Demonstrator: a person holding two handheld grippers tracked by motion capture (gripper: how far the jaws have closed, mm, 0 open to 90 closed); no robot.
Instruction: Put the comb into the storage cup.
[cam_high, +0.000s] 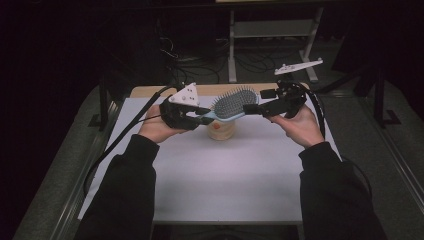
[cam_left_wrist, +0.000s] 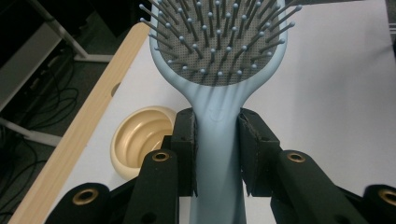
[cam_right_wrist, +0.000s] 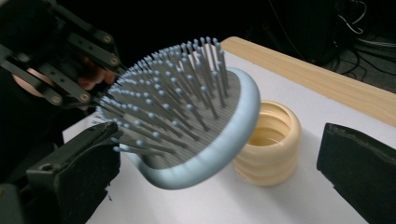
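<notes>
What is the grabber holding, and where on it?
The left gripper holds the blue hairbrush by its handle, pinched just below the bristle head. The right gripper is open around the head's tip, not gripping.

- hairbrush: pale blue plastic, smooth, soft sheen; grey perforated matt pad, thin grey bristles with small light ball tips
- cup: cream-yellow, ribbed, looks like soft matt plastic or silicone, smooth inside
- left gripper: matt black plastic, slightly rough pads pressed on the brush handle, brass-look metal rings in the holes
- right gripper: matt black, pads with a coarse, foam-like face, jaws apart
- table: white matt top, smooth; light wood edge strip with fine grain
- sleeves: black cloth, matt
</notes>
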